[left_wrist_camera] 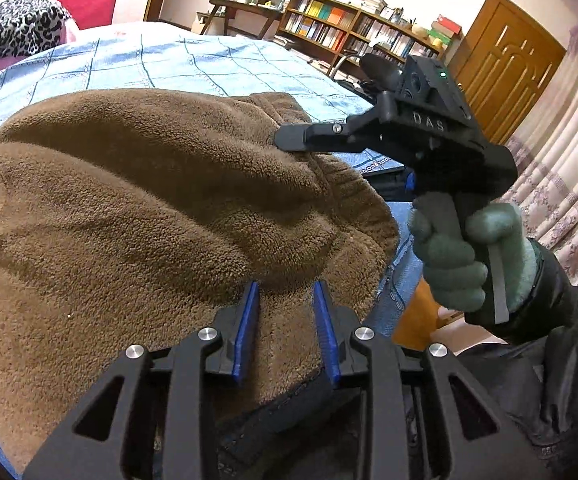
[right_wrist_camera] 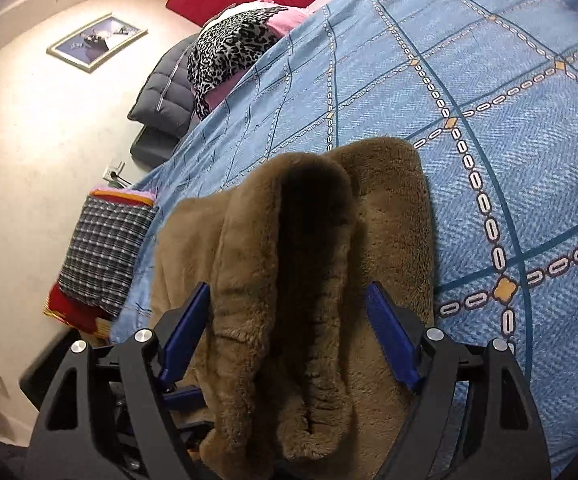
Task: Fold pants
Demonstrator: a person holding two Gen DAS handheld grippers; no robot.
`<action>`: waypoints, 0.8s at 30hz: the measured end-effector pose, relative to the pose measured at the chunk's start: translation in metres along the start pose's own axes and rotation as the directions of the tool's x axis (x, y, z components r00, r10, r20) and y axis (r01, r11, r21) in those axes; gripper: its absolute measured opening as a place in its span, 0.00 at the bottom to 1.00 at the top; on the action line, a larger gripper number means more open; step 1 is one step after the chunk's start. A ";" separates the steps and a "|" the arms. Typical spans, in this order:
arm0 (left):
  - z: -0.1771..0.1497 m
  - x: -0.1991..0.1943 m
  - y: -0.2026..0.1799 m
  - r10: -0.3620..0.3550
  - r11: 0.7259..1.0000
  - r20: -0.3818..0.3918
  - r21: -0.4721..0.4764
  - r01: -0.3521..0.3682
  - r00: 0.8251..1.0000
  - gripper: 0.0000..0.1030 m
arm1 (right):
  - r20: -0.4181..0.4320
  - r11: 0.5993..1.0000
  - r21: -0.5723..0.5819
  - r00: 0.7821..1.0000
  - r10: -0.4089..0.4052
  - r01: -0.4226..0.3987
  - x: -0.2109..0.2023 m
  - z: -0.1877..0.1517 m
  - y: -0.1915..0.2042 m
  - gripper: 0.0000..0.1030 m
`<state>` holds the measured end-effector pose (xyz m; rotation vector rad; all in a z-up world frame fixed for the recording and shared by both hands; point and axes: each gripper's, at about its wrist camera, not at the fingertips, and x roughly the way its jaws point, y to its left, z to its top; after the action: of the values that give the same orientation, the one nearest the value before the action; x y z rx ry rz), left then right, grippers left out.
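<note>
- On the blue bed cover [right_wrist_camera: 489, 120], the brown fleece pants [left_wrist_camera: 129, 220] lay bunched, not flat
- Left gripper [left_wrist_camera: 285, 320] half open around fleece
- Right gripper [right_wrist_camera: 289, 332] wide open, waistband between fingers
- Folding looked barely begun

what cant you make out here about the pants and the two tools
- Left wrist view: the pants fill the frame, so legs versus waistband is unclear; their lower part runs off the bottom edge.
- Left wrist view: whether the left tool pinches fabric; pile hides the pad contact.
- Left wrist view: the right tool shows only one finger; the pants hide the other.
- Right wrist view: the fold's inside is dark shadow.
- Bookshelf titles: too small.
</note>
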<state>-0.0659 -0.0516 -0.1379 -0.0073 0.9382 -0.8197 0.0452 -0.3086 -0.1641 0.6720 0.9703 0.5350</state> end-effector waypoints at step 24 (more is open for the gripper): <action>0.024 0.023 -0.012 -0.079 0.996 -0.015 0.032 0.080 0.997 0.34 | 0.126 0.987 -0.028 0.980 -0.155 0.159 -0.036 0.003 -0.024 0.40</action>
<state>-0.0494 -0.0821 -0.1353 -0.0109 0.9418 -0.9098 0.0339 -0.3508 -0.1600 0.5818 0.8864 0.3674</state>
